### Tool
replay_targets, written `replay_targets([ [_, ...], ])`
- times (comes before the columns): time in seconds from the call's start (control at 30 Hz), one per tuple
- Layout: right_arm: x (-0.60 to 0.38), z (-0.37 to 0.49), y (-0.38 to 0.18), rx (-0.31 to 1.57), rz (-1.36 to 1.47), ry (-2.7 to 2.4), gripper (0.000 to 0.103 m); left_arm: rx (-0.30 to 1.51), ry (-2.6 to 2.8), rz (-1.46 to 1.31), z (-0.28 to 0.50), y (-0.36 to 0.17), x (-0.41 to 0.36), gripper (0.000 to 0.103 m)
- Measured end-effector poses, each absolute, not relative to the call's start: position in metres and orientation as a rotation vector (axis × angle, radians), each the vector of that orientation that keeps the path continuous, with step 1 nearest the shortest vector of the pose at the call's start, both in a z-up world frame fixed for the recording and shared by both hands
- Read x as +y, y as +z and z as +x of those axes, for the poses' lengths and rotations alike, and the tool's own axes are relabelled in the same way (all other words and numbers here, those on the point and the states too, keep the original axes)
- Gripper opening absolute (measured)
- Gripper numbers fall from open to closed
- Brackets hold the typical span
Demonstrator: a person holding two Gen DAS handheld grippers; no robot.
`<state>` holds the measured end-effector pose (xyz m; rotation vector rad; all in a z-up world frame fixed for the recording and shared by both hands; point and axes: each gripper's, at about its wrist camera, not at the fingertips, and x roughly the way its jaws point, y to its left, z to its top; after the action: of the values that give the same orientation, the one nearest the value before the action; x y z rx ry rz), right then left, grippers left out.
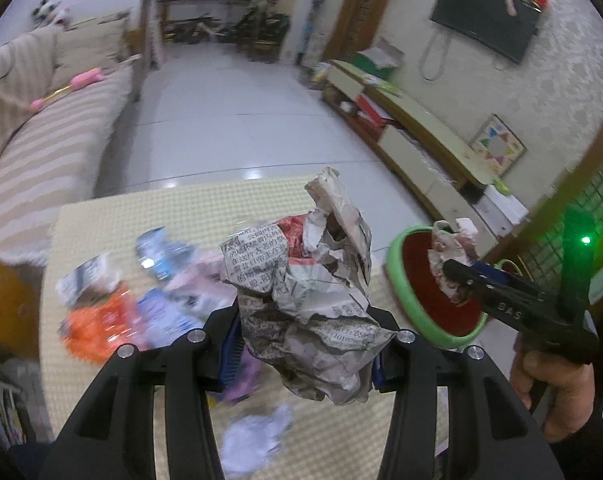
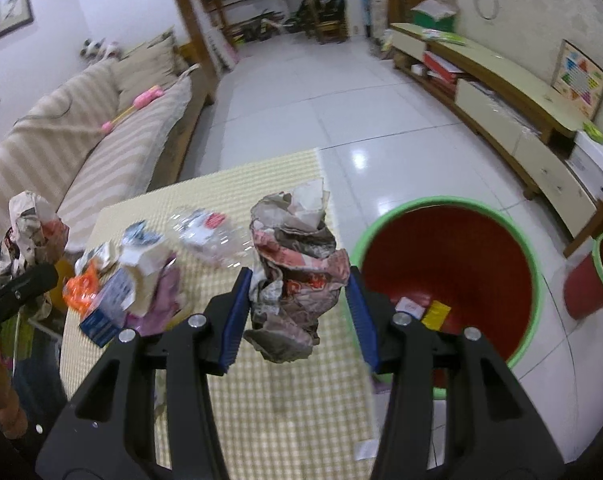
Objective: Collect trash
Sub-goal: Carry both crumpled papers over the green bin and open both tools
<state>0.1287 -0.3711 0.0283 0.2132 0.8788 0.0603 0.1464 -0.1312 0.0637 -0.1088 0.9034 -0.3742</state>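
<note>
Both loaded, carry-to-bin step. Left gripper [image 1: 305,340] clamps a crumpled black-and-white newspaper ball [image 1: 305,292]; right gripper [image 2: 297,312] clamps a smaller crumpled reddish-brown paper wad [image 2: 297,276]. Both wads are held above the yellow checked table mat [image 2: 285,408]. Red plastic bin with green rim [image 2: 529,240] sits on the floor at 3 o'clock of the right wad. More wrappers [image 2: 121,284] lie at 9 o'clock. Next, I'd judge: swing each wad over the rim, then release.

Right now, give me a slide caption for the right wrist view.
Right gripper holding crumpled newspaper beside the red bin, litter left on the table.
</note>
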Motion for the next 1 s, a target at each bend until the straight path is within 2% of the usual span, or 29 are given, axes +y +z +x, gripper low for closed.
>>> replay_targets([
  [0.5,-0.467,0.128,0.030,0.859,0.345,-0.162,0.046,0.950,-0.655,-0.082,0.188,0.067,-0.265,0.046],
  [1.0,-0.522,0.124,0.019,0.855,0.461,-0.283,0.046,1.048,-0.794,-0.070,0.207,0.027,-0.350,0.046],
])
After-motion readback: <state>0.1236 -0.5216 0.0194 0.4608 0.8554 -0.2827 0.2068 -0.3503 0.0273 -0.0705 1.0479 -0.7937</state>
